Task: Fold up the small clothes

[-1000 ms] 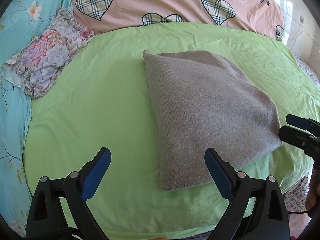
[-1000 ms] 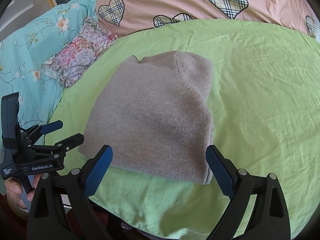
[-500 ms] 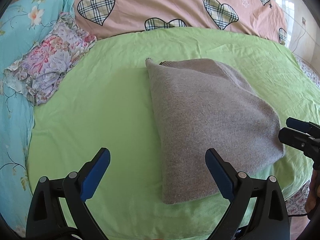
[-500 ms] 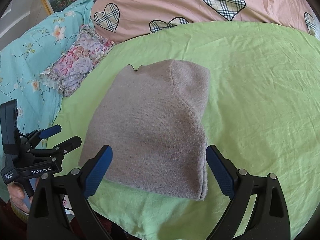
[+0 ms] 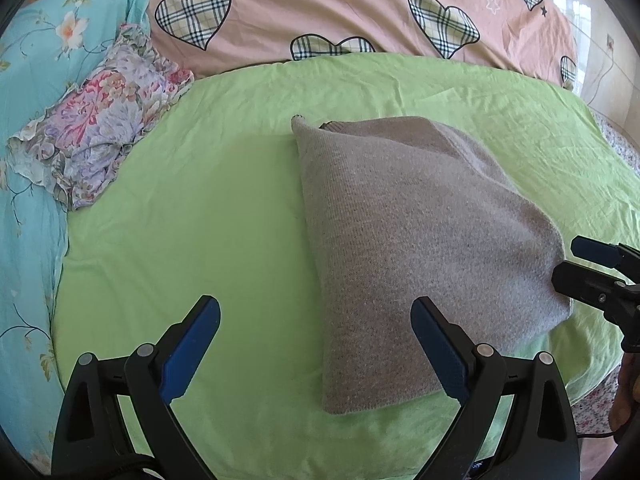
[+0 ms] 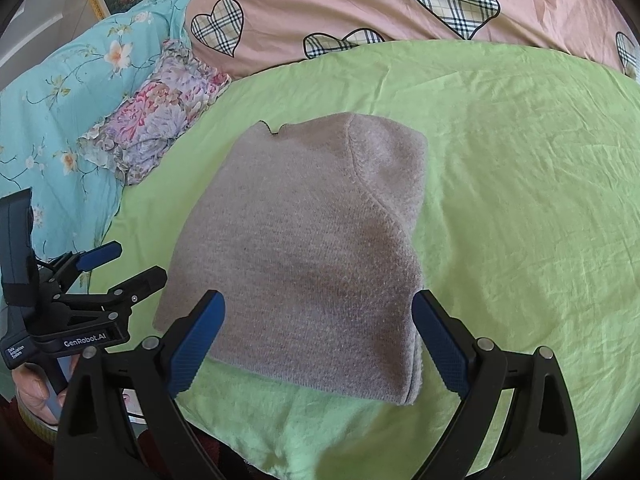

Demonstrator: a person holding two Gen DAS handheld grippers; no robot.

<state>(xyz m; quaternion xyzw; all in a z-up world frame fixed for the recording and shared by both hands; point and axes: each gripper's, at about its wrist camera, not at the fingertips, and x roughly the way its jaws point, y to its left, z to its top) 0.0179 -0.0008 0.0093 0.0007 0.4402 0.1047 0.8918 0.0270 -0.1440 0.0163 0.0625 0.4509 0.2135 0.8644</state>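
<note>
Grey knitted garment [image 6: 304,248] lies folded flat on the green bedsheet [image 5: 200,232]; left gripper [image 5: 316,344] and right gripper [image 6: 318,332] hover, fingers spread, likely ready for another fold

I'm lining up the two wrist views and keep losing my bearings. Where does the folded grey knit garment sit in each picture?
Left wrist: grey knit garment lies right of centre on the green sheet.
Right wrist: the garment lies at centre, its near edge between the open fingers.
Shared landmark: the floral cloth lies up and left of it in both.
</note>
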